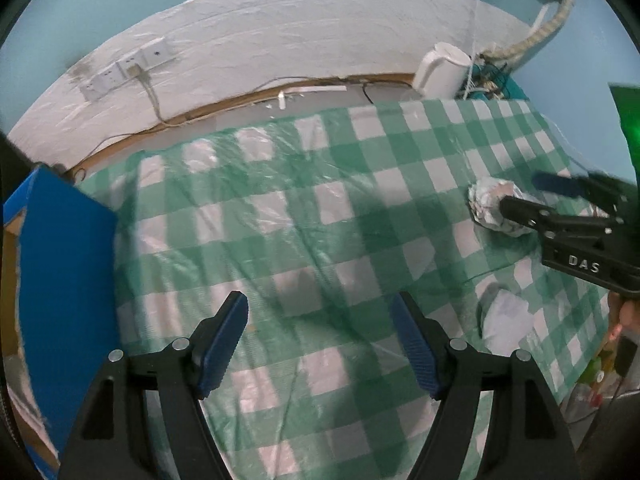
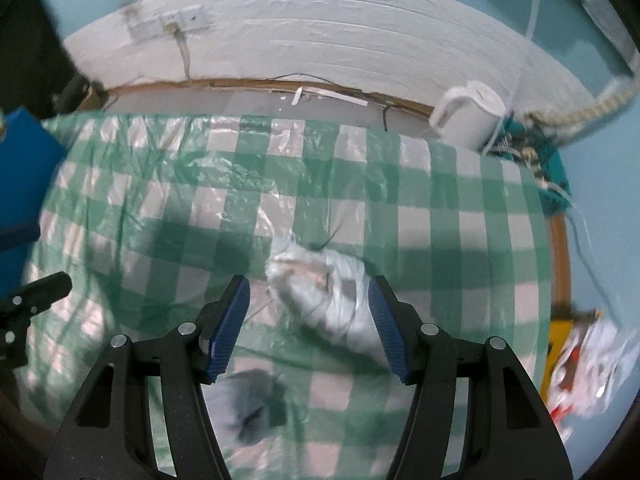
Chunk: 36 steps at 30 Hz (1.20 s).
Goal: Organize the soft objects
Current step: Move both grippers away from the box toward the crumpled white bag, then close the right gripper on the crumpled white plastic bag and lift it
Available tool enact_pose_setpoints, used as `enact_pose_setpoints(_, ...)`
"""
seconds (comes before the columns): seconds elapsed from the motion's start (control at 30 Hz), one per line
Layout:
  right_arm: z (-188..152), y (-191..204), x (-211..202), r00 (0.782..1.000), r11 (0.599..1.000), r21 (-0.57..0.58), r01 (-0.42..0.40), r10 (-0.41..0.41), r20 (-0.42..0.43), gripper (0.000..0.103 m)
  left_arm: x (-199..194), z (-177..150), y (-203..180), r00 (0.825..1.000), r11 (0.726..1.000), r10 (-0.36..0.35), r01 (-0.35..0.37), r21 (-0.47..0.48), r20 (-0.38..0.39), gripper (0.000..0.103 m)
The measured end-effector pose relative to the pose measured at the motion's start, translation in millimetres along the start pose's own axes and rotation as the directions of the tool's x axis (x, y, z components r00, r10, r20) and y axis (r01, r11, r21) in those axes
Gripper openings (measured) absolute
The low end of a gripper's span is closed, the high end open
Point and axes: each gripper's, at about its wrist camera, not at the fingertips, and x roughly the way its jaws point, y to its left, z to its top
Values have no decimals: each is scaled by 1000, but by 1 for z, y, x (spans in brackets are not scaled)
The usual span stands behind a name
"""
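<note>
- I have the left gripper over the green-and-white checked cloth that covers the desk; its blue-padded jaws stand wide apart with only cloth between them.
- My right gripper points steeply down at a pale, whitish soft bundle. The jaws are parted to either side of it; the right pad looks just beside or touching it, the left pad stands clear. With the blur I cannot tell whether there is any contact.
- In the left wrist view the same bundle lies near the right edge of the desk, with the right gripper's fingers straddling it.
- A second soft piece, grey and crumpled, lies on the cloth nearer me, below the right gripper's left finger. In the left view it shows as a pale lump close to the right edge.
- Around: a white kettle stands at the far right corner, beside a teal basket holding tangled cords.
- A blue box stands at the left edge; I cannot see what is in it.
- Wall sockets with a cable sit above the far edge.
- Nothing stands between either gripper and the soft pieces.
</note>
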Motion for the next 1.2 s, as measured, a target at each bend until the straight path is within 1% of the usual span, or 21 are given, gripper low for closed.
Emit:
enact_pose_setpoints(0.1, 1, 4, 14, 1000, 998, -65, 3, -4, -23, 61, 11, 3, -12, 1000, 999, 3, -3, 32, -17, 76)
enact_pose_setpoints(0.2, -1, 7, 31, 998, 992, -119, 46, -51, -42, 61, 20, 3, -17, 999, 999, 3, -2, 44, -38, 76)
enact_pose_setpoints(0.27, -2, 8, 38, 995, 988, -135, 78, -85, -47, 61, 25, 3, -18, 998, 999, -9, 12, 37, -58, 76)
enact_pose_setpoints(0.33, -3, 7, 40, 995, 988, -133, 83, -90, -51, 61, 28, 2, -20, 997, 999, -21, 24, 34, -68, 76)
enact_pose_setpoints(0.4, -3, 5, 41, 994, 989, -120, 86, -94, -62, 60, 29, 0, -21, 997, 999, -22, 25, 45, -73, 76)
enact_pose_setpoints(0.47, -3, 1, 39, 993, 992, -99, 83, -91, -70, 55, 31, -2, -21, 997, 998, -22, 26, 54, -77, 76)
enact_pose_setpoints(0.57, -4, -1, 38, 992, 995, -67, 77, -83, -96, 51, 34, -5, -20, 996, 998, -28, 33, 47, -88, 76)
enact_pose_setpoints(0.63, -7, -1, 35, 990, 996, -44, 72, -76, -120, 50, 34, -7, -20, 995, 998, -37, 41, 42, -92, 76)
enact_pose_setpoints(0.77, -19, -5, 32, 985, 998, 5, 66, -64, -162, 50, 30, -9, -25, 995, 997, -50, 55, 57, -88, 76)
enact_pose_setpoints(0.93, -42, -10, 22, 975, 994, 101, 50, -27, -219, 50, 25, -14, -32, 994, 995, -69, 75, 64, -90, 76)
enact_pose_setpoints(1.07, -52, -9, 16, 973, 988, 156, 10, 26, -230, 50, 20, -17, -35, 993, 994, -79, 86, 71, -89, 76)
enact_pose_setpoints(1.2, -59, 0, 12, 971, 984, 176, -28, 68, -228, 50, 15, -23, -40, 993, 992, -77, 85, 92, -85, 76)
